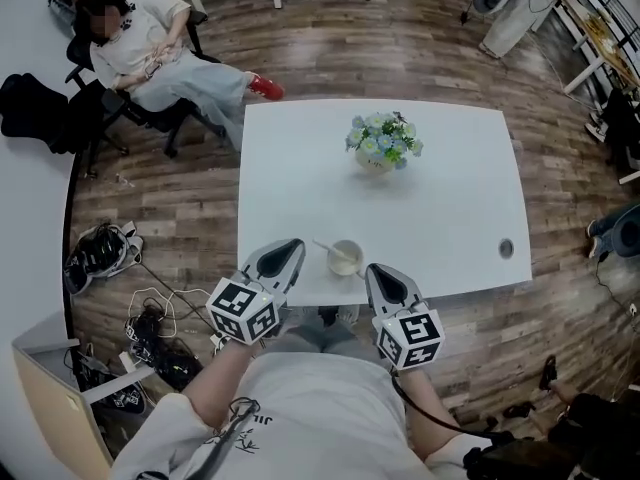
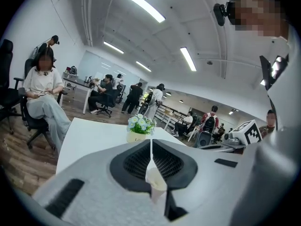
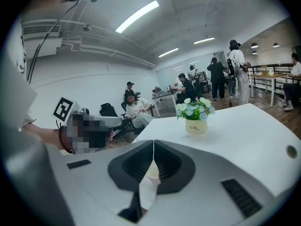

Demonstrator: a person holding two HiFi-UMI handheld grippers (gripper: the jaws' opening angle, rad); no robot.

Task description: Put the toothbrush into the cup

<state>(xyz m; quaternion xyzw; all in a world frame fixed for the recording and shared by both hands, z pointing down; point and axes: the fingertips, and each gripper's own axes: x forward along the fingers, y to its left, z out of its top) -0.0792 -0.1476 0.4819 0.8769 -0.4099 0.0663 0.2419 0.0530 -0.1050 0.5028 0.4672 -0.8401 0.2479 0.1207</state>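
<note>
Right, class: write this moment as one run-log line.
white toothbrush: leaning in round white cup | left gripper: shut, empty | right gripper: shut, empty | both clear of cup

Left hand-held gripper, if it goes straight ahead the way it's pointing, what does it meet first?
Probably the small white pot of blue and white flowers, across bare white table; depth is unclear.

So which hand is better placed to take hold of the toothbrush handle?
Left, marginally. The white toothbrush leans out of the small white cup toward the left tongs; the right tongs sit on the cup's far side. Both are shut and empty.
</note>
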